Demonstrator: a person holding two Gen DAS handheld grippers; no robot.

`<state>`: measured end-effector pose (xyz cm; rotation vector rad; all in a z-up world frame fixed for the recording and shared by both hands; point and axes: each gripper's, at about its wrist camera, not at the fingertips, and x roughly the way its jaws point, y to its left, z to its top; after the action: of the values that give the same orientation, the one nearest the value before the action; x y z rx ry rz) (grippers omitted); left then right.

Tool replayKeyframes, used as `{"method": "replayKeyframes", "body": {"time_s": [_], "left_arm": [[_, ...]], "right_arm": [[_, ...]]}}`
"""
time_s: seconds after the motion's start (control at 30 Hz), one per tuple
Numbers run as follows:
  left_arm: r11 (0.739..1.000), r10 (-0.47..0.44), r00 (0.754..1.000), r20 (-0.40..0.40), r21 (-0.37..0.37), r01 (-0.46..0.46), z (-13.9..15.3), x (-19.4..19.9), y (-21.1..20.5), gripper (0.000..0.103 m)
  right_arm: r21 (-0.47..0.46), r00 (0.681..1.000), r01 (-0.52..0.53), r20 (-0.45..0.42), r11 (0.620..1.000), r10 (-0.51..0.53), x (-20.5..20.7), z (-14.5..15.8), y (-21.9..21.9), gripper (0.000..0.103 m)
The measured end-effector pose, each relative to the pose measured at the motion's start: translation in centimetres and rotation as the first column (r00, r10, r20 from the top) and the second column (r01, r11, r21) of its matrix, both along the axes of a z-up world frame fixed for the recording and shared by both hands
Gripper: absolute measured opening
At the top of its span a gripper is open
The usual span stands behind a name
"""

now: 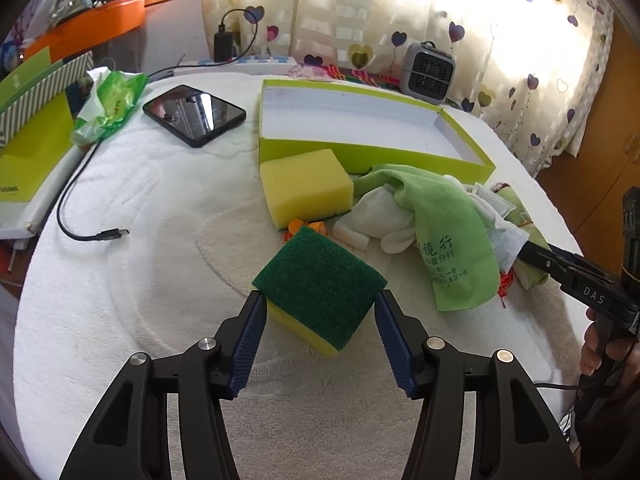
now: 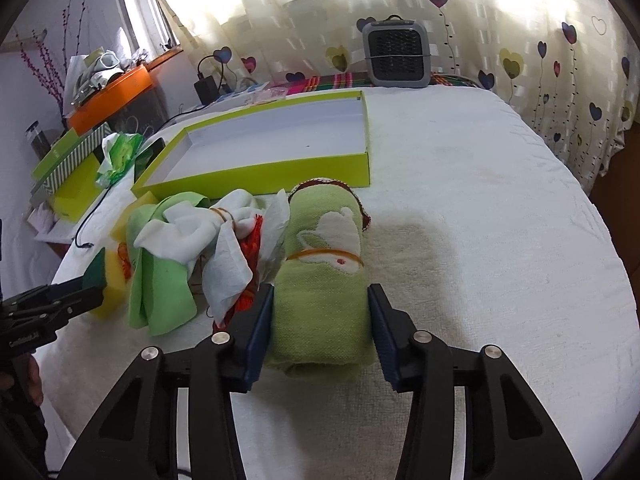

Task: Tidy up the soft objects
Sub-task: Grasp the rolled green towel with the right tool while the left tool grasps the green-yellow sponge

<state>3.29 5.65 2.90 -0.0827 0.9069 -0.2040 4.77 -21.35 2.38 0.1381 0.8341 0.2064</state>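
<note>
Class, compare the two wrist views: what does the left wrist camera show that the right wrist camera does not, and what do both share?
Left wrist only: the black phone, the loose USB plug and the left gripper closing around the green-topped sponge.
Right wrist only: the right gripper straddling the rolled green towel with its rabbit patch.
Both: the lime box, the small heater and the heart curtains.
</note>
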Motion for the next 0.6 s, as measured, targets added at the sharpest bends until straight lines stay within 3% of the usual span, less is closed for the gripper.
{"method": "replayKeyframes", "body": {"time_s": [0.27,0.6], "left_arm": [[1.0,0.0,1.0,0.019,-0.013,0.0,0.5,-0.2,0.0,0.049],[1.0,-0.006,0.999,0.039,-0.024,0.007,1.0,-0.8,-0.2,0.048]], "right_arm": [[0.025,1.0,0.006,0.012,1.0,-0.006,-0.5,0.2,-0.5,0.036],[0.035,0.998,0.037,0.039,0.999,-0.038,-1.4,0.9,-1.3,0.034]]}}
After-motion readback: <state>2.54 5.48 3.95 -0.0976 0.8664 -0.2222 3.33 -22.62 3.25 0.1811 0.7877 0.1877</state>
